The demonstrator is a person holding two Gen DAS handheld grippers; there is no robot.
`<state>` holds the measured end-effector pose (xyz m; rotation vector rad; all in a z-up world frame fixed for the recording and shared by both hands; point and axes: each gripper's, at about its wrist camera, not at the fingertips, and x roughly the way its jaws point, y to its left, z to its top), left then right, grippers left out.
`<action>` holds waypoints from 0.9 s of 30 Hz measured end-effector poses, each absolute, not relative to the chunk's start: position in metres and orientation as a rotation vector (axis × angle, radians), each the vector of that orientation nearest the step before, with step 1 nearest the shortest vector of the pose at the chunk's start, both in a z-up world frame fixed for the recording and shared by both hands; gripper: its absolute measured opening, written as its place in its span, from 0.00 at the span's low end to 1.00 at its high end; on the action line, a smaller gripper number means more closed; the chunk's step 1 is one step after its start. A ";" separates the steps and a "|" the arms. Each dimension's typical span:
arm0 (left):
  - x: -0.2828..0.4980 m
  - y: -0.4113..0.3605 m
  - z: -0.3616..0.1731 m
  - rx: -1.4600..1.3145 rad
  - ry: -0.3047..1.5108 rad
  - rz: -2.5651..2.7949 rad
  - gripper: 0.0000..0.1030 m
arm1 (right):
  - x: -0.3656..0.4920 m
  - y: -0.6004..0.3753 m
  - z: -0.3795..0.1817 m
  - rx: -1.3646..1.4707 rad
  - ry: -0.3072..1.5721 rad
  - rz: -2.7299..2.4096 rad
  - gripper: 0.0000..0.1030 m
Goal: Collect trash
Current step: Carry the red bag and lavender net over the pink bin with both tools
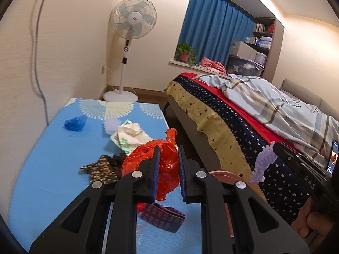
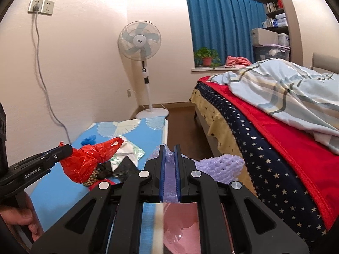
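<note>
- Left wrist view: the left gripper (image 1: pixel 168 152) pinched a crumpled red plastic bag (image 1: pixel 161 165) between its blue pads, the bag bulging out past the fingertips and hanging above the bench (image 1: pixel 53 148) with its blue patterned cover. Far on the bench lay a blue crumpled scrap (image 1: pixel 75 123), a pale purple foam net (image 1: pixel 111 126) and a white tissue pack (image 1: pixel 129 135); nearer lay a dark floral cloth (image 1: pixel 101 169), and just below the gripper a dark patterned pouch (image 1: pixel 163 216).
- This view alone showed the right gripper (image 1: pixel 273 148) from the side at the right edge, a purple foam wrap (image 1: pixel 262 165) dangling from it in front of the bed (image 1: pixel 243 127).
- Right wrist view: the right gripper (image 2: pixel 169 154) was pressed together on that purple foam wrap (image 2: pixel 218 166), which spread out to the right of the fingers. Only here did a pink bin (image 2: pixel 182 228) appear, directly below the gripper beside the bench edge, and the left gripper (image 2: pixel 70 148) came in from the left holding the red plastic bag (image 2: pixel 84 163) aloft.
</note>
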<state>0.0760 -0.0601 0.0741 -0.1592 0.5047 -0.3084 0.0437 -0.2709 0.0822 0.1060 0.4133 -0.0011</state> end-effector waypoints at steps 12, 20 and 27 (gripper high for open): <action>0.095 -0.108 0.060 -0.167 0.545 -0.407 0.16 | 0.055 -0.300 0.071 0.138 0.441 -0.104 0.08; 0.107 -0.148 0.048 -0.166 0.578 -0.512 0.15 | 0.062 -0.315 0.057 0.155 0.489 -0.156 0.08; 0.116 -0.173 0.030 -0.153 0.638 -0.573 0.15 | 0.066 -0.329 0.046 0.185 0.519 -0.199 0.08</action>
